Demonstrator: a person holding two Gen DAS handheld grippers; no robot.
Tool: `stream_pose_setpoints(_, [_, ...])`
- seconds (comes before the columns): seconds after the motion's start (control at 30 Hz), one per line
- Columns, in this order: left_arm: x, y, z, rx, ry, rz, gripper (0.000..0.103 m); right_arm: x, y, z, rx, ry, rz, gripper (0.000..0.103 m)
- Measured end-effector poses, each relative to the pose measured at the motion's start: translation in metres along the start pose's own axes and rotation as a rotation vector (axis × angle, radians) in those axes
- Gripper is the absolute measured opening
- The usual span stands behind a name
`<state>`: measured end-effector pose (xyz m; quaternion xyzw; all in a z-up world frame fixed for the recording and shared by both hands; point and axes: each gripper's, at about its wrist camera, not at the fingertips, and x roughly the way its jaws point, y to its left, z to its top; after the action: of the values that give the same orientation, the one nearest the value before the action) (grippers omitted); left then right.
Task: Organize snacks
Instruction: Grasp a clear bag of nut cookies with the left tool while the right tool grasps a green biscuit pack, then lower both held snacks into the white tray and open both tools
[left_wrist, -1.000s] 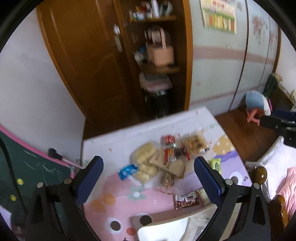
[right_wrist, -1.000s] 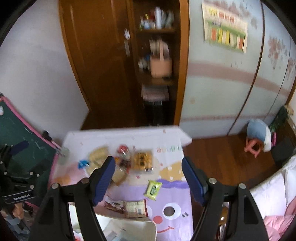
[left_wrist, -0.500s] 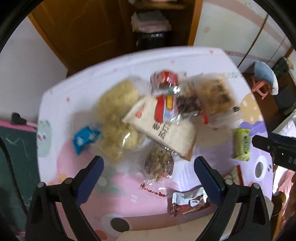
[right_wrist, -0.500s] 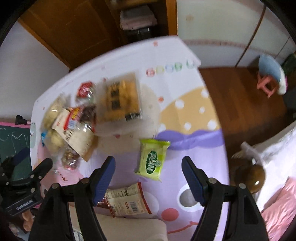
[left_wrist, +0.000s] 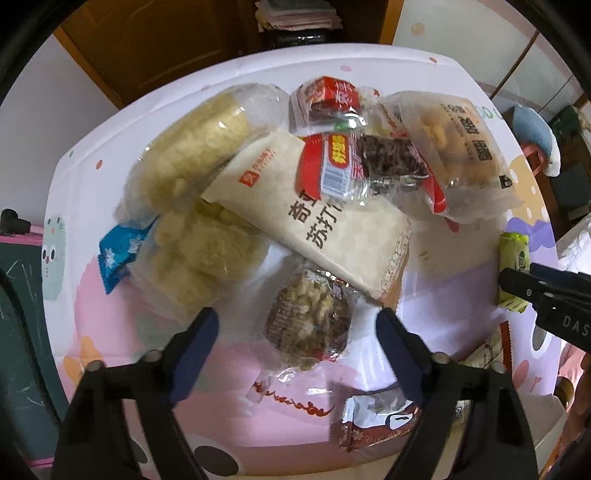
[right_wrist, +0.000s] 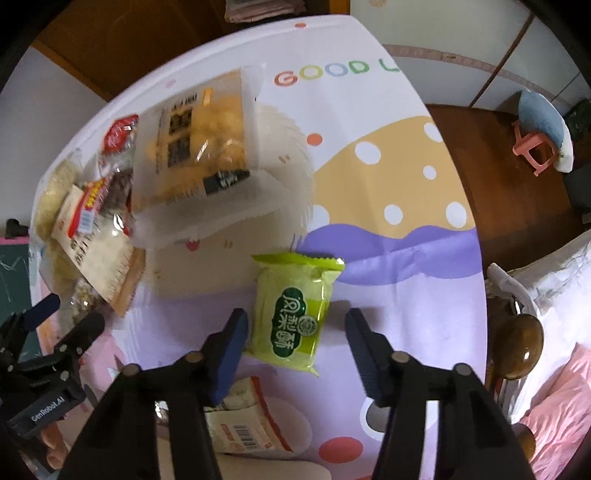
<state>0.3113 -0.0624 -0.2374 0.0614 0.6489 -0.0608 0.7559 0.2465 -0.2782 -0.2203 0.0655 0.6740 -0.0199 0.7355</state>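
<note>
My left gripper (left_wrist: 297, 325) hangs over the snack heap with its blue-padded fingers (left_wrist: 194, 341) spread wide, nothing between them but air, and right under the gap sits a round nut cake (left_wrist: 308, 325), knobbly and brown inside a crinkly clear wrapper. Just beyond it lies the flat cream cracker pack (left_wrist: 314, 221), matte, printed with dark characters, tilted across two lumpy bags of pale puffed rolls (left_wrist: 195, 155). On top of the cracker pack rests a glossy red-and-clear date packet (left_wrist: 365, 166), and beside that a soft transparent bag of golden pastries (left_wrist: 454, 147). A small blue sachet (left_wrist: 118, 254) pokes out at the heap's left edge, and a dark brown foil packet (left_wrist: 376, 421) lies nearest me. Everything sits on a smooth cartoon-print table cover (right_wrist: 388, 192) in pink, purple and yellow. My right gripper (right_wrist: 295, 325) is also splayed apart, gripping nothing, straddling a shiny lime-green pillow pack (right_wrist: 291, 314) with a crimped, zigzag top seam; it lies flat on the purple patch, apart from the heap.
</note>
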Motion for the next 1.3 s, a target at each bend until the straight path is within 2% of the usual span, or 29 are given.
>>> stream_pose_setpoints(0.03, [0.003, 0.0, 0.0, -0.003, 0.007, -0.002, 0.072, 0.001, 0.001, 0.0, -0.006, 0.001, -0.005, 0.05])
stream_pose_setpoints(0.2, [0.016, 0.005, 0.002, -0.041, 0.026, -0.049, 0.055, -0.001, 0.007, -0.002, -0.033, -0.01, -0.025, 0.041])
stream_pose_setpoints(0.27, [0.018, 0.006, 0.002, -0.049, 0.026, -0.069, 0.043, -0.002, 0.008, -0.003, -0.04, -0.011, -0.028, 0.039])
stream_pose_setpoints(0.57, [0.021, 0.007, 0.0, -0.059, 0.023, -0.037, 0.043, -0.001, 0.014, -0.007, -0.052, -0.019, -0.026, 0.037])
stream_pose_setpoints(0.77, [0.005, 0.01, -0.015, -0.089, -0.017, -0.029, 0.042, -0.011, 0.01, -0.013, -0.039, -0.044, 0.007, 0.036])
stream_pose_setpoints(1.0, [-0.065, 0.022, -0.033, -0.092, -0.149, -0.057, 0.042, -0.055, 0.011, -0.024, -0.033, -0.126, 0.04, 0.036])
stream_pose_setpoints(1.3, [-0.193, 0.016, -0.092, -0.02, -0.357, -0.09, 0.043, -0.16, 0.029, -0.072, -0.115, -0.324, 0.134, 0.036])
